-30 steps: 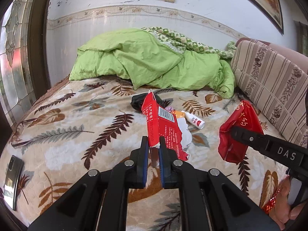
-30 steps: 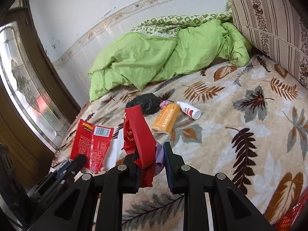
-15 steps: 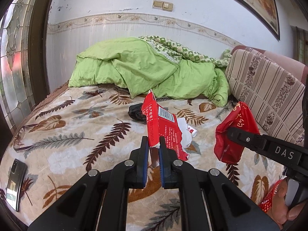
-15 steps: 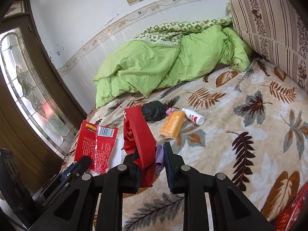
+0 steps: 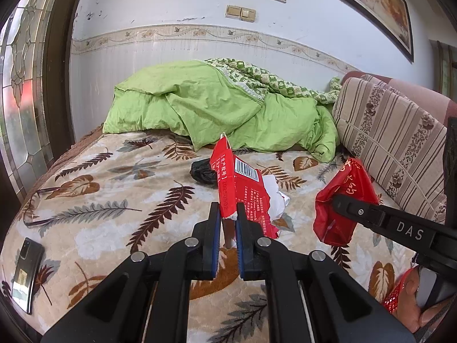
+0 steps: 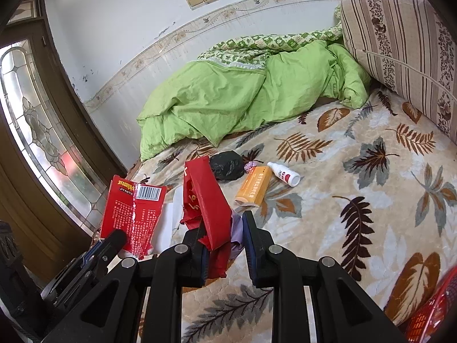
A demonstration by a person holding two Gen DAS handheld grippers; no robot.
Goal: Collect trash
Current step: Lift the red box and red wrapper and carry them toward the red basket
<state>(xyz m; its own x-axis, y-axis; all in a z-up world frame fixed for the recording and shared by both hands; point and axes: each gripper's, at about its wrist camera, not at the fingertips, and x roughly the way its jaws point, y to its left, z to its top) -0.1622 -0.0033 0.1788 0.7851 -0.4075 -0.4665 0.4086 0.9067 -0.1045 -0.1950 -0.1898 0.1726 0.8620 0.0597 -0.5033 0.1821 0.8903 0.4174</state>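
- Left wrist view: the left gripper (image 5: pixel 228 214) has its fingers (image 5: pixel 213 228) closed on the bottom edge of a torn red snack packet (image 5: pixel 240 191). The packet hides much of the far bed behind it, and only part of the black bag (image 5: pixel 201 171) shows past its left side.
- The packet stands upright above the bed (image 5: pixel 100 200), its long axis running up and away from the camera. Crumpled white lining pokes out on its right.
- A barcode and the digits 20250502 can be read on it; the Chinese lines are too small to make out.
- To the right, the right gripper (image 6: pixel 224 235) grips a red wrapper (image 5: pixel 342 200) held off the bed; its arm reads "DAS". The hand beneath is cut off by the frame edge.
- Right wrist view: the wrapper stands upright between the fingers (image 6: pixel 197 237), leaning left, with a scrap of pale purple material beside it that is hard to identify. "JIYANTIE" shows on the packet at left.
- Farther off on the bed lie an orange box (image 6: pixel 254 185) and a white bottle (image 6: pixel 285 174), just beside each other; their labels are unreadable.
- A phone (image 5: pixel 27 268) lies near left, partly cut off.
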